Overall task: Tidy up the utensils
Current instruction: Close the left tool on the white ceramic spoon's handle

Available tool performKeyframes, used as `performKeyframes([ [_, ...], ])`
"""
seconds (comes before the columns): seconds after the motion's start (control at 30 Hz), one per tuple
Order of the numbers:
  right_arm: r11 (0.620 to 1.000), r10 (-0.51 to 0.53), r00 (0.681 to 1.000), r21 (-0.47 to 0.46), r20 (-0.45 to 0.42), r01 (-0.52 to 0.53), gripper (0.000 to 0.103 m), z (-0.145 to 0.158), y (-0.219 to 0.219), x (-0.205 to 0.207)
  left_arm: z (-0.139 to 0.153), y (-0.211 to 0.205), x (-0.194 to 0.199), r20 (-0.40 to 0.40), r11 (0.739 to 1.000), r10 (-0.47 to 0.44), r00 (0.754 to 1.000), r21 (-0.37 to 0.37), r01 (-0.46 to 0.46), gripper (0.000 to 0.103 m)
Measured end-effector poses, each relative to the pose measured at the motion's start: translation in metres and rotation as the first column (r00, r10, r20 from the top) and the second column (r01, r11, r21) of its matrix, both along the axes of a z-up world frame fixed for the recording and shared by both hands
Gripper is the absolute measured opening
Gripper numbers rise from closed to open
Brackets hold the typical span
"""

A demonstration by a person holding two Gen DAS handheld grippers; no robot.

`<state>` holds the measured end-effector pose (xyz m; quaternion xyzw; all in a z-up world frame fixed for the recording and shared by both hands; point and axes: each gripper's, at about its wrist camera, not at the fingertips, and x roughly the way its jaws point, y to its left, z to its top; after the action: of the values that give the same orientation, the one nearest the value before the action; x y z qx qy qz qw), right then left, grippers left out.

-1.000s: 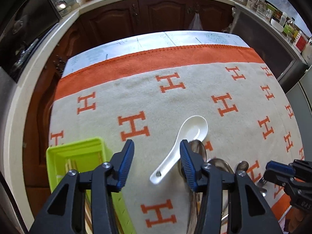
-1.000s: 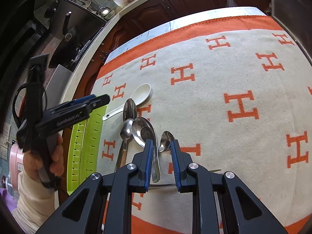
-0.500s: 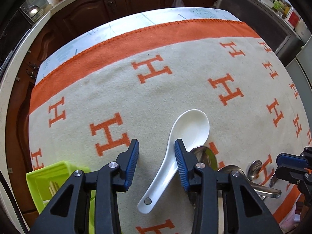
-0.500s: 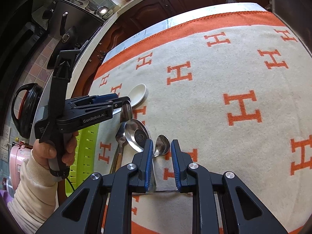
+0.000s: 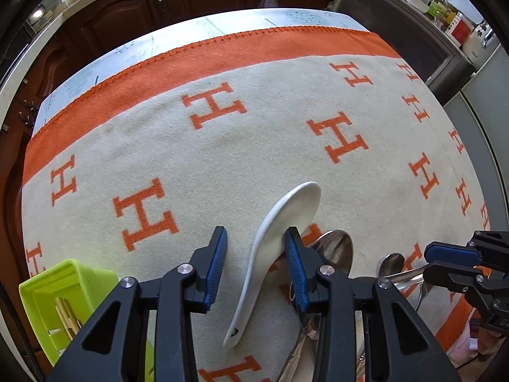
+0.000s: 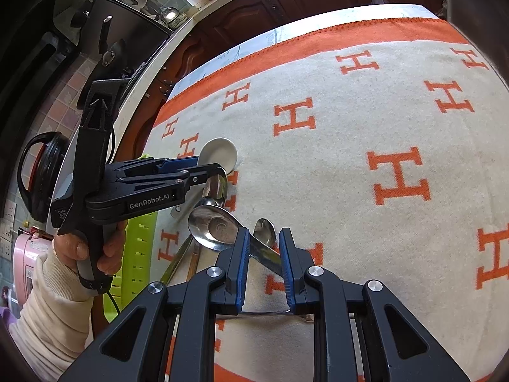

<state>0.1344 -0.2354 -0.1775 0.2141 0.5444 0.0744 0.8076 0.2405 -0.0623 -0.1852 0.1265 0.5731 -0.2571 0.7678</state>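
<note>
Left wrist view: the left gripper [image 5: 254,254] is closing around the white ceramic spoon [image 5: 286,222], which is lying on the blanket-covered table [image 5: 222,146] toward its near edge; the right pad is touching the spoon, while the left pad is standing apart. That one-sided contact is risking a push sideways into the metal spoons [image 5: 337,251]. The right gripper [image 6: 262,254] is clamping a large metal spoon [image 6: 216,227] by its handle; a thin grip could let it swivel. The green basket [image 5: 66,289] is sitting at the table's left edge.
</note>
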Motion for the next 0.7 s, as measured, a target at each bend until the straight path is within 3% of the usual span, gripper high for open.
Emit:
performKeyframes([
  [0.03,1.0,0.0,1.0,-0.002,0.0,0.0,0.019,0.0,0.0,0.0,0.0,0.0,-0.001,-0.003,1.0,0.002,1.0,-0.015,-0.002,0.014],
  [0.1,1.0,0.003,1.0,-0.004,0.001,-0.003,0.019,-0.001,0.002,0.0,0.0,0.002,0.0,-0.033,0.998,0.014,0.999,-0.057,-0.016,0.008],
  [0.33,1.0,0.017,1.0,-0.012,0.008,-0.017,0.019,0.0,0.005,0.003,0.001,0.004,-0.011,-0.003,0.992,0.098,0.995,-0.078,-0.098,0.004],
  [0.53,0.999,0.052,0.998,-0.012,0.026,-0.051,0.019,0.001,0.016,0.012,0.028,0.028,-0.021,0.053,0.976,0.189,0.981,-0.124,-0.181,0.004],
  [0.6,0.998,0.061,0.998,-0.002,0.035,-0.061,0.03,0.001,0.019,0.017,0.041,0.039,-0.025,0.066,0.968,0.213,0.975,-0.15,-0.201,0.004],
  [0.7,0.998,0.068,0.996,-0.011,0.053,-0.068,0.036,-0.002,0.028,0.028,0.063,0.056,-0.038,0.092,0.956,0.244,0.965,-0.192,-0.223,0.004],
])
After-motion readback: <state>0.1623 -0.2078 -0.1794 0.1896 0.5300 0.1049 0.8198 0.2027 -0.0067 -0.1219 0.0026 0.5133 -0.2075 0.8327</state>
